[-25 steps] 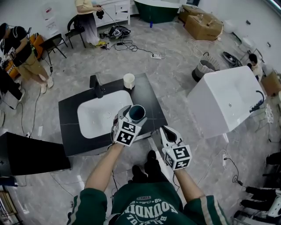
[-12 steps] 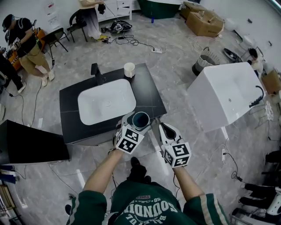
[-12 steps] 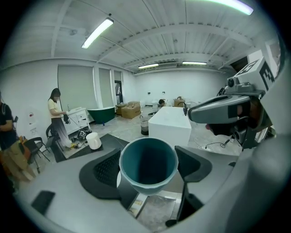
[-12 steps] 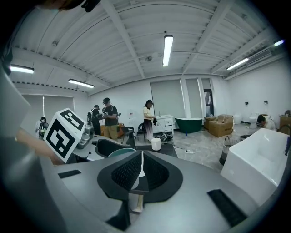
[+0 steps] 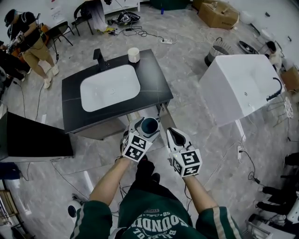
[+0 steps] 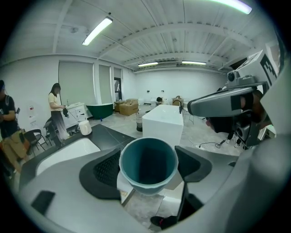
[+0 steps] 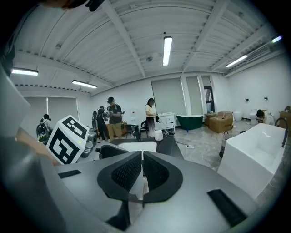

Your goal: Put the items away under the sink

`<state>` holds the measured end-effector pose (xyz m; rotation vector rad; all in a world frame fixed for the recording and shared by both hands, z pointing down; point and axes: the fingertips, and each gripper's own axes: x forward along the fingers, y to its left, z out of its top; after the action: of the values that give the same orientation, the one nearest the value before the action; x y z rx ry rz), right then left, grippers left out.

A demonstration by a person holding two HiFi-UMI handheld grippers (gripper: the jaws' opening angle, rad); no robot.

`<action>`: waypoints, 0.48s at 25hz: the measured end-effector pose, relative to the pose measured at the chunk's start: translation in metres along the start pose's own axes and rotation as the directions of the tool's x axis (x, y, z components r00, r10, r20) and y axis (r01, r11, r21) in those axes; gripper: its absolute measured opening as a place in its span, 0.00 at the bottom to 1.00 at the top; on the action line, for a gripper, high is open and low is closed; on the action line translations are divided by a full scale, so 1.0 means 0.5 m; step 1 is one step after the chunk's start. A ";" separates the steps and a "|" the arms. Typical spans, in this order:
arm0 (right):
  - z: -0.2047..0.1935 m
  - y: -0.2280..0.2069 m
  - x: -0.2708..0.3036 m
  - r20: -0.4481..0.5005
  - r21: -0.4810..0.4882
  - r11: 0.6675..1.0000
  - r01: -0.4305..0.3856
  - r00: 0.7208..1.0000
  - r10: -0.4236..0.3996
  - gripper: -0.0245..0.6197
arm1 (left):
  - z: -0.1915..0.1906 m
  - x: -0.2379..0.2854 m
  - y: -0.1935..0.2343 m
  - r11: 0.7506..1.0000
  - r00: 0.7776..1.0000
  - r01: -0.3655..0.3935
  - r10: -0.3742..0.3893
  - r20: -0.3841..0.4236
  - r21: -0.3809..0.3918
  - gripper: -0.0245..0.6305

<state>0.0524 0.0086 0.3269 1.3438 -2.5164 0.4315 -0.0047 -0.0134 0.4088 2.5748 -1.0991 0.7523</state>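
Observation:
My left gripper (image 5: 145, 126) is shut on a teal cup (image 5: 149, 125), its mouth facing away from me; in the left gripper view the cup (image 6: 148, 163) fills the gap between the two pads of the left gripper (image 6: 148, 167). My right gripper (image 5: 174, 136) hangs beside it, shut with nothing in it; the pads of the right gripper (image 7: 142, 170) meet. Both hang over the floor just in front of the black vanity (image 5: 156, 81) with its white basin (image 5: 110, 87). A black tap (image 5: 99, 58) and a white cup (image 5: 133, 54) stand on the counter's far side. The space under the sink is hidden.
A large white block-shaped tub (image 5: 238, 93) stands on the right, a black panel (image 5: 32, 140) on the left. A pale board (image 5: 164, 113) leans at the vanity's front right corner. People (image 5: 28, 39), chairs, cables and cardboard boxes (image 5: 217, 14) are at the back.
Both grippers have drawn back from above the counter's front edge to the floor in front of the vanity, the cup still held. The vanity now lies farther ahead in the head view.

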 end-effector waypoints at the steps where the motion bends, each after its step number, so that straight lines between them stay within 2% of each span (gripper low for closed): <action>1: -0.016 0.003 -0.010 -0.002 0.001 1.000 -0.004 1.000 0.004 0.10 | -0.014 0.002 -0.013 1.000 1.000 -0.001 0.001 -0.002 -0.006 0.63; 7: -0.134 -0.006 -0.004 -0.019 0.066 0.998 0.006 1.000 -0.005 0.10 | -0.127 0.046 -0.053 0.999 0.999 0.012 -0.014 -0.041 -0.052 0.63; 12: -0.249 -0.028 0.083 -0.024 0.079 0.997 0.020 1.000 -0.018 0.10 | -0.248 0.157 0.006 1.000 0.999 -0.007 0.005 -0.054 -0.029 0.63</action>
<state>0.0521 0.0165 0.4583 1.3819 -2.4903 0.5453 -0.0062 -0.0119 0.5555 2.5130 -1.0935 0.7969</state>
